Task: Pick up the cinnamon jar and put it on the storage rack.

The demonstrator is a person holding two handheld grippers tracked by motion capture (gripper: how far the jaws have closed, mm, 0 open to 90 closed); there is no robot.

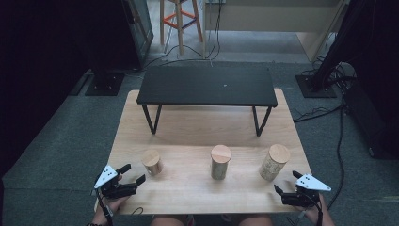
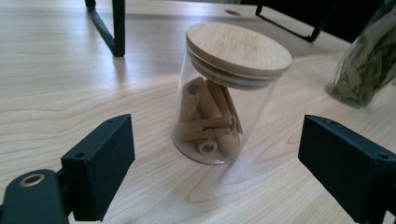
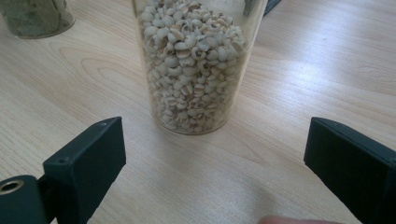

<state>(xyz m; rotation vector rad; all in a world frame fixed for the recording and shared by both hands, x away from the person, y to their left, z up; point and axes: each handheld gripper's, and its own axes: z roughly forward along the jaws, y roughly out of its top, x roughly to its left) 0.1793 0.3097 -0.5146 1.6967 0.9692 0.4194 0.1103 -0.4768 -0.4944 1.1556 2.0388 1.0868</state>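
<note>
3 glass jars with round wooden lids stand in a row across the near half of a pale wooden table point(image 1: 188, 134). The short jar of cinnamon sticks point(image 2: 219, 100) stands at the left of the row, its clear cylindrical wall showing curled brown bark rolls under a smooth, light-grained lid. The tall jar of pale grains point(image 3: 198, 60) stands at the right, packed with small, rounded, off-white kernels. Between them stands the middle jar point(image 1: 220, 161), which holds dry green leaves.

The left gripper point(image 1: 131, 174) rests at the table's near-left edge, its black, blocky jaws spread wide and holding nothing, with the cinnamon jar just ahead of them. The right gripper point(image 1: 288, 182) rests at the near-right edge, jaws likewise spread and empty, facing the grain jar. Behind the row, a matte black shelf point(image 1: 207, 85) on thin metal legs spans the table's far half.
</note>
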